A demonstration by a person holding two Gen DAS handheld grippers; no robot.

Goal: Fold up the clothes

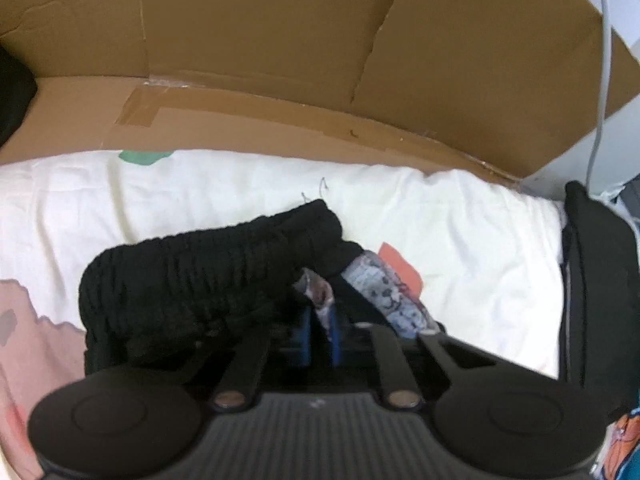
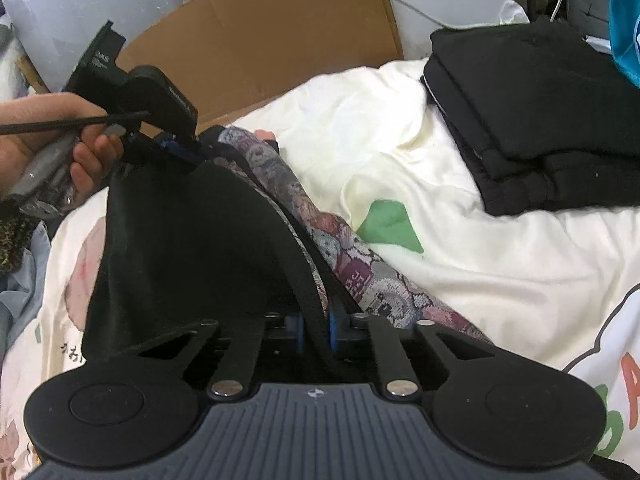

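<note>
Both sets of fingers, left and right, are clamped on the black garment with its patterned lining, lifted off the bed, so its fold looks barely begun, while a folded black stack seems finished.

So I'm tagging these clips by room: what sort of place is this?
Probably a bedroom: a printed white bedsheet, a folded stack of black clothes, and flattened cardboard propped behind.

Cream printed bedsheet, cardboard backdrop
</note>
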